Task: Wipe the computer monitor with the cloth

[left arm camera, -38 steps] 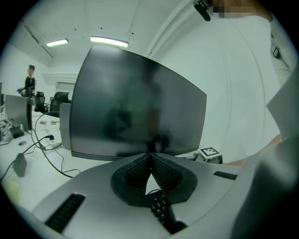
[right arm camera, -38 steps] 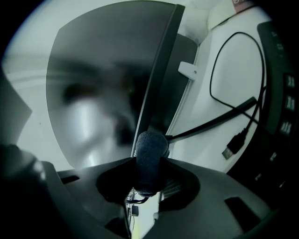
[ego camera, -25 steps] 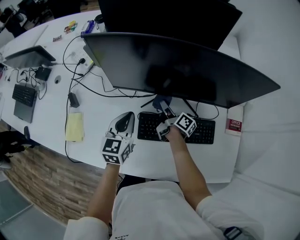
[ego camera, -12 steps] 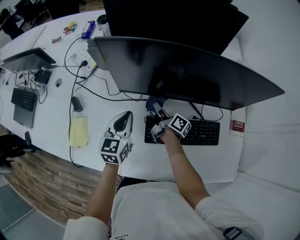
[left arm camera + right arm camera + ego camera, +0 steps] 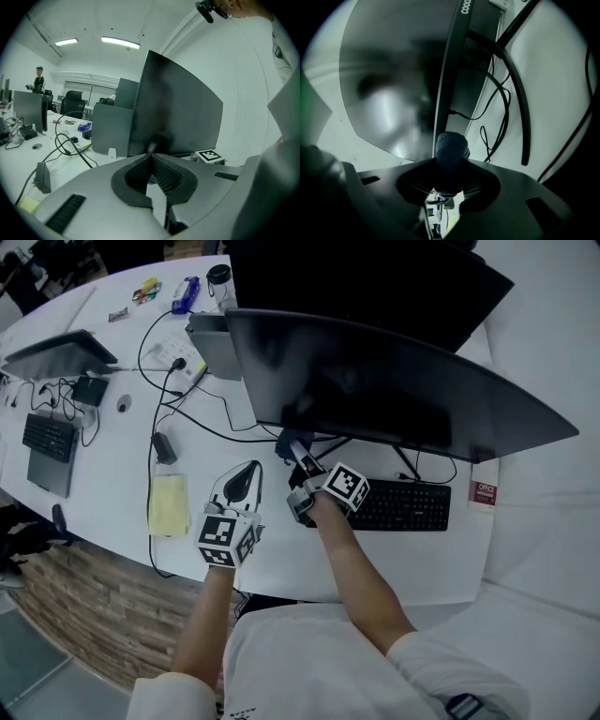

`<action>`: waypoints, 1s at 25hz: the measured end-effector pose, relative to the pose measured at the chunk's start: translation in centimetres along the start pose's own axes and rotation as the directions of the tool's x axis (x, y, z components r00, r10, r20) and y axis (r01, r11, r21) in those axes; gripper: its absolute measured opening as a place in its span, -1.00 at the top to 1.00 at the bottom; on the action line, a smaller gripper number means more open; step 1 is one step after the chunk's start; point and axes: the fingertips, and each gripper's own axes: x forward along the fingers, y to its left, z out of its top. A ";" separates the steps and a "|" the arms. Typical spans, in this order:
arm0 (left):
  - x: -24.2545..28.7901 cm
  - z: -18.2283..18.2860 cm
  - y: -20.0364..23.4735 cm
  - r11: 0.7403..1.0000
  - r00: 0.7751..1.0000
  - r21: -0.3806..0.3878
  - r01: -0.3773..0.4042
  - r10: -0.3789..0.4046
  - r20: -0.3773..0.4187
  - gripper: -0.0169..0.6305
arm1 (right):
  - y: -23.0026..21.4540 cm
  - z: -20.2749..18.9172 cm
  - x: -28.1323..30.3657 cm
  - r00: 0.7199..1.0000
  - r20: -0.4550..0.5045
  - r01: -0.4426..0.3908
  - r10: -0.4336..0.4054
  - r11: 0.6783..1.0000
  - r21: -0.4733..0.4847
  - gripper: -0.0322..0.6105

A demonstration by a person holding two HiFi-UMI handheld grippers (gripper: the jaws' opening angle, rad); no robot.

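The wide, dark curved monitor (image 5: 394, 390) stands on the white desk (image 5: 112, 474). My right gripper (image 5: 298, 454) is shut on a dark blue cloth (image 5: 286, 446), just below the screen's lower left part. In the right gripper view the bunched cloth (image 5: 451, 149) sticks up out of the right gripper (image 5: 450, 164), close to the monitor's bottom edge (image 5: 452, 70), with the screen (image 5: 389, 84) to its left. My left gripper (image 5: 253, 468) rests low over the desk left of the right one. In its own view the left gripper (image 5: 151, 159) is shut and holds nothing.
A black keyboard (image 5: 398, 505) lies under the monitor. A yellow notepad (image 5: 169, 504), a power adapter (image 5: 164, 446) and looping cables (image 5: 187, 418) lie to the left. Further left are a laptop (image 5: 61, 352) and a second keyboard (image 5: 49, 437). A red-and-white box (image 5: 485, 495) stands right.
My right gripper has carried the cloth left, off the keyboard, to the monitor's lower left edge. The left gripper has stayed where it was.
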 end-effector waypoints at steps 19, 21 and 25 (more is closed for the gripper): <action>-2.3 0.1 6.1 0.998 0.998 -0.050 -0.046 0.048 0.032 0.93 | 2.3 -7.5 6.8 0.982 -0.170 0.052 -0.084 0.981 -0.184 0.48; -2.4 0.1 6.2 0.997 0.998 -0.055 -0.045 0.047 0.034 0.93 | 2.8 -7.9 7.2 0.973 -0.187 0.071 -0.133 0.948 -0.309 0.48; -2.5 0.2 6.4 0.997 0.998 -0.064 -0.041 0.044 0.044 0.93 | 3.2 -7.9 7.5 0.952 -0.184 0.115 -0.243 0.846 -0.520 0.48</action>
